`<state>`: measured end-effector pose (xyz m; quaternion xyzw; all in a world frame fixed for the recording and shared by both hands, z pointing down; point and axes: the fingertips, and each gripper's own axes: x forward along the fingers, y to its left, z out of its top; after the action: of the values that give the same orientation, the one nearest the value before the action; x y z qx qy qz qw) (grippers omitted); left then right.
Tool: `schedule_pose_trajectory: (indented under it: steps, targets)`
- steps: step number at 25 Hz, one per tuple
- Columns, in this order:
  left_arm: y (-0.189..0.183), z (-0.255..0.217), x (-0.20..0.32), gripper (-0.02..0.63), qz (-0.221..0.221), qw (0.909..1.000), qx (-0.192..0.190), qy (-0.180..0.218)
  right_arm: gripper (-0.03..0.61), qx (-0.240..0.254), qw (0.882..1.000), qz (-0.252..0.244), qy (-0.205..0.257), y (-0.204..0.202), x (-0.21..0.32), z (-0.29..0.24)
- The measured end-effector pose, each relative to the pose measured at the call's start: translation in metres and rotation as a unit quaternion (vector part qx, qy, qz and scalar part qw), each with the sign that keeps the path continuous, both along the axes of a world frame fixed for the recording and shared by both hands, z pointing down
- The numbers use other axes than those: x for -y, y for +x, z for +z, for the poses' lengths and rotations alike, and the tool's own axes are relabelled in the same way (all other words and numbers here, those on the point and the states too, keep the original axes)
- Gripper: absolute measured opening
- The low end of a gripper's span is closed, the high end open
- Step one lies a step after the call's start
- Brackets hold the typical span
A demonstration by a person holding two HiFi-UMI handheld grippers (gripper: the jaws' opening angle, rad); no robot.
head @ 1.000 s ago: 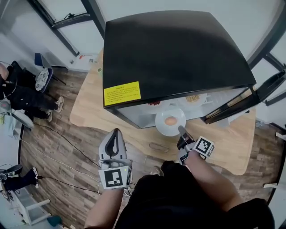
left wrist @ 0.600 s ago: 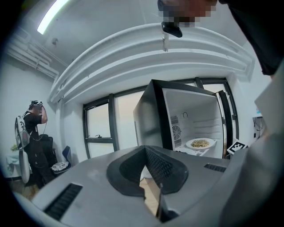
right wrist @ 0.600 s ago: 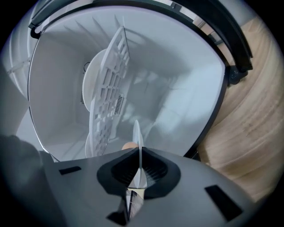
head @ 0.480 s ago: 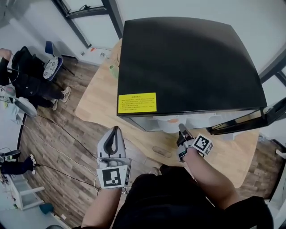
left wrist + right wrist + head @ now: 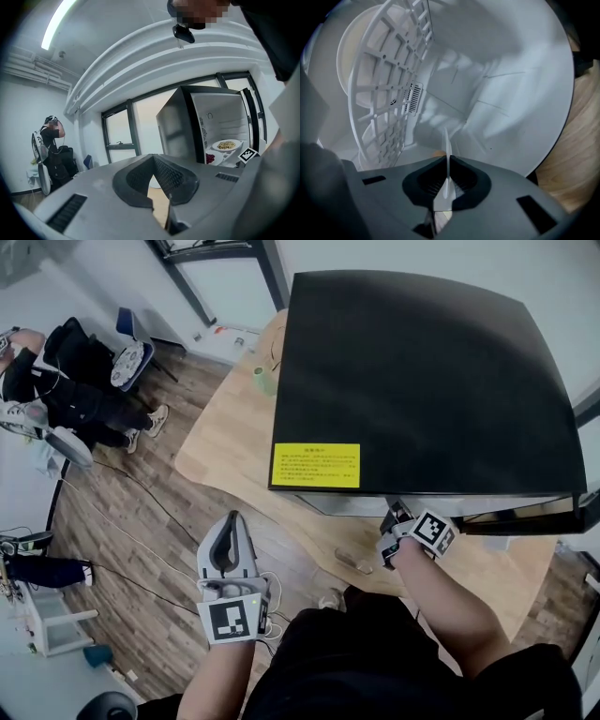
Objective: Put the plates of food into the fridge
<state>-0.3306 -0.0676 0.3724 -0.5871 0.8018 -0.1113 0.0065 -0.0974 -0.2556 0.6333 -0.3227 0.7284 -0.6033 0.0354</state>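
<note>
At the far left of the head view a person stands well away on the wood floor, taking no part in the job. Next comes the left gripper, held out over the floor just short of the wooden table. Its own view shows the pads touching at the tips with nothing between them. It is well apart from the black-topped fridge, which stands on the table with its open side toward the wearer.

The right gripper is the one at work. Its jaws are pinched on the rim of a white plate, seen edge-on as a thin line running straight ahead from the pads. The plate lies beyond the gripper, inside the white fridge cavity beside the wire shelf. From the head view it is hidden under the fridge top. A speck of orange food shows on it.

Being round, the plate has no long axis. It is carried flat, its far side toward the back wall, and whether it already rests on anything I cannot tell. The next move is likely to be setting it down and letting go — and only the right hand is placed for that.
</note>
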Motion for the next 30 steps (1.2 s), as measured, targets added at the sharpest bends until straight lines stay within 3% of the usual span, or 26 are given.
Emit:
schedule_pose_trajectory:
  steps: [6, 11, 16, 23, 30]
  targets:
    - [-0.009, 0.001, -0.017, 0.005, -0.022, 0.9998, 0.000, 0.001, 0.034, -0.030, 0.999, 0.007, 0.011, 0.001, 0.011, 0.005]
    - [-0.012, -0.001, -0.022, 0.005, -0.024, 0.9996, 0.000, 0.012, 0.043, -0.101, 0.994, -0.015, 0.047, 0.002, 0.012, 0.005]
    - [-0.010, -0.011, -0.018, 0.005, -0.023, 0.9995, -0.005, 0.018, 0.151, -0.149, 0.988, -0.016, 0.042, 0.012, 0.006, 0.009]
    - [0.006, -0.015, -0.010, 0.005, 0.011, 0.9991, -0.001, 0.041, 0.155, -0.159, 0.985, 0.011, 0.067, 0.035, 0.004, -0.005]
    - [0.035, -0.010, 0.001, 0.005, 0.062, 0.9968, -0.022, 0.045, 0.155, -0.177, 0.976, 0.007, 0.129, 0.067, -0.015, -0.043]
